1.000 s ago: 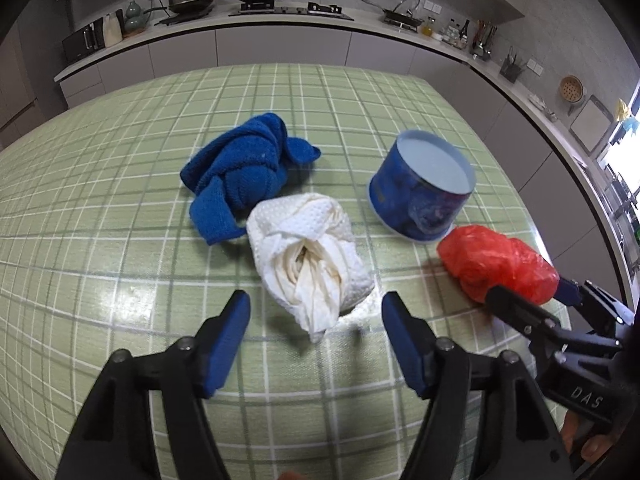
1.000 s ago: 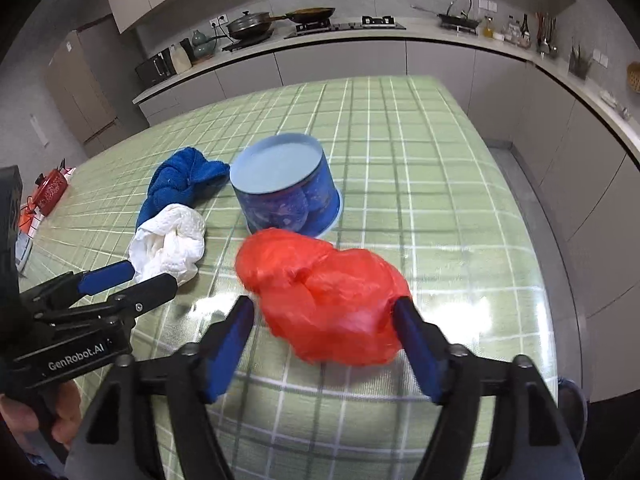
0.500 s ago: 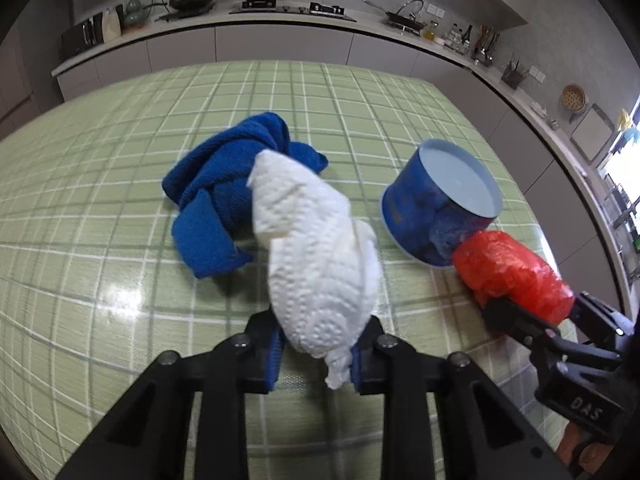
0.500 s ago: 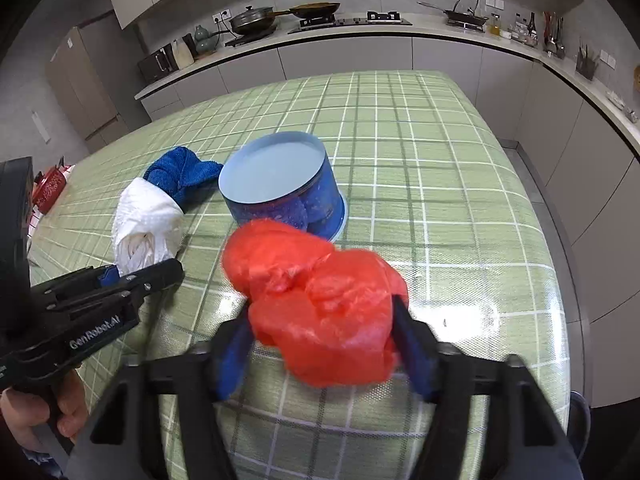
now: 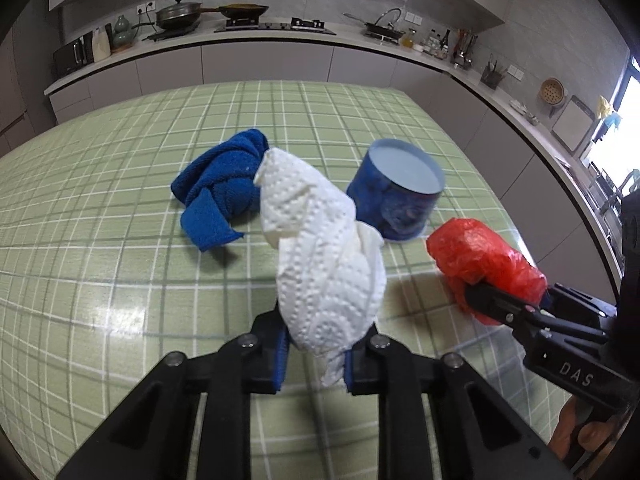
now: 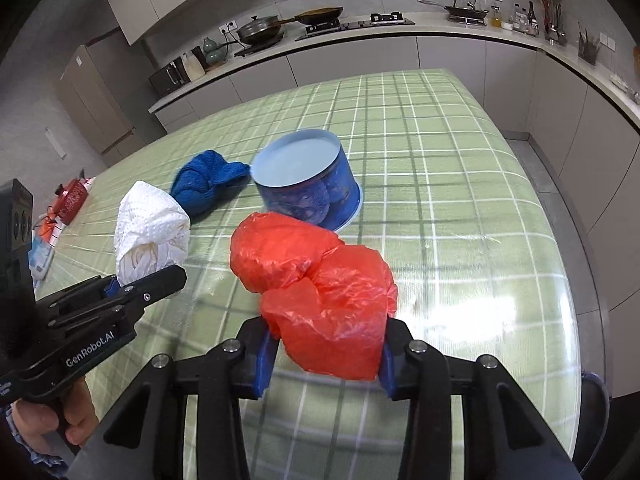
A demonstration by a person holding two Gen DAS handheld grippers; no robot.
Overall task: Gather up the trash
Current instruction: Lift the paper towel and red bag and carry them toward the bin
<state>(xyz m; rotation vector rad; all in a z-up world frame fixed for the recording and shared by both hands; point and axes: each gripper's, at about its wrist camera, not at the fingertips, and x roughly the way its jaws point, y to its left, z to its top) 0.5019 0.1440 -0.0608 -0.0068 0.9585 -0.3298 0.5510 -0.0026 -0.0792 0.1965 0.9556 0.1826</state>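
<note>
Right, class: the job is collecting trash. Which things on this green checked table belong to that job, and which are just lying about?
Part of the job:
- crumpled white paper towel, clamped in the left gripper
- crumpled red plastic bag, clamped in the right gripper

Just lying about:
- bunched blue cloth
- round blue tub
- pans on the back counter
</note>
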